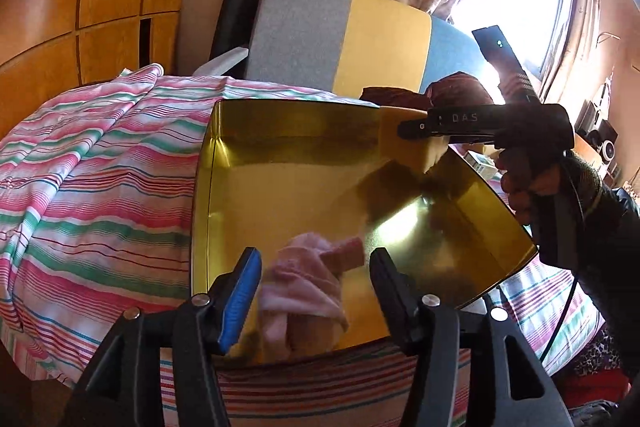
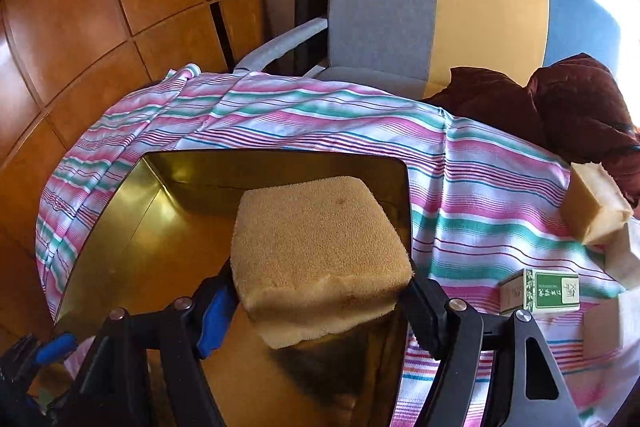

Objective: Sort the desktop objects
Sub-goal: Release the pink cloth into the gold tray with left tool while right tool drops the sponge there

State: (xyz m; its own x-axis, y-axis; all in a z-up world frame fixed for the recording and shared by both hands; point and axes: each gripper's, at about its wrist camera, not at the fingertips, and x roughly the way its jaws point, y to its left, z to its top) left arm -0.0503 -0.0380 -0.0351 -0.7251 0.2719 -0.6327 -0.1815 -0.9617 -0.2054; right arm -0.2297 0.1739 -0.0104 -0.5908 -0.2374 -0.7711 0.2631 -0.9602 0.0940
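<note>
The right claw (image 2: 320,291) grips a tan sponge (image 2: 320,251) above the gold tin (image 2: 120,227). The left claw (image 1: 316,291) gapes wide over that tin, holding nothing.

A tan sponge (image 2: 320,255) over a shiny gold tin (image 1: 304,187) on a pink-green-white striped cloth (image 2: 480,179).

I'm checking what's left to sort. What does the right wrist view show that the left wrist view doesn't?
Only the right wrist view: a green box and another sponge on the striped cloth. Only the left wrist view: a pink cloth in the gold tray, beneath the open left claw. Both: the tray and the right claw gripping a sponge.
</note>
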